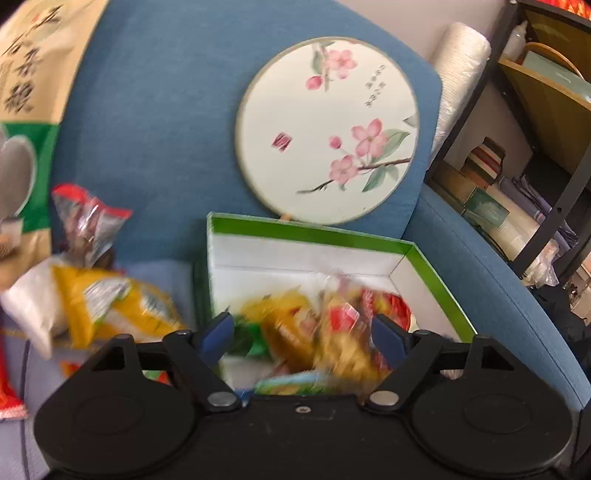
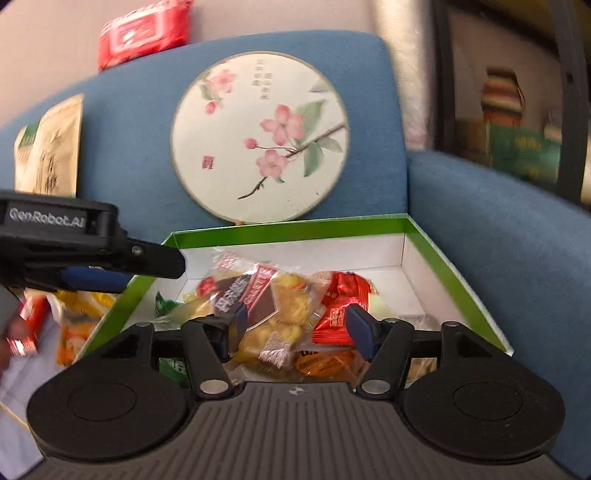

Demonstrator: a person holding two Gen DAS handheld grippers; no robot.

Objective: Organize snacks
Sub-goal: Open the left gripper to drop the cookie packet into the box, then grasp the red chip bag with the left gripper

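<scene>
A white box with a green rim (image 1: 314, 230) (image 2: 295, 225) lies open on a blue armchair seat. Several snack packets (image 2: 280, 306) in yellow, red, orange and green are heaped inside it. My left gripper (image 1: 303, 332) stands open over the box's near left part; blurred yellow and red packets (image 1: 332, 332) lie between its blue pads, which do not touch them. My right gripper (image 2: 297, 319) is open too, just above the heap, pressing on nothing. In the right wrist view the left gripper (image 2: 147, 271) reaches in from the left over the box's left wall. More packets (image 1: 110, 306) (image 2: 81, 299) lie outside, left of the box.
A round painted fan (image 1: 328, 129) (image 2: 258, 136) leans on the blue backrest (image 1: 155, 110) behind the box. A big beige bag (image 1: 33, 74) stands at the left. A red pack (image 2: 144, 33) rests on the backrest's top. The armrest (image 2: 498, 229) and a dark shelf (image 1: 546, 147) close the right side.
</scene>
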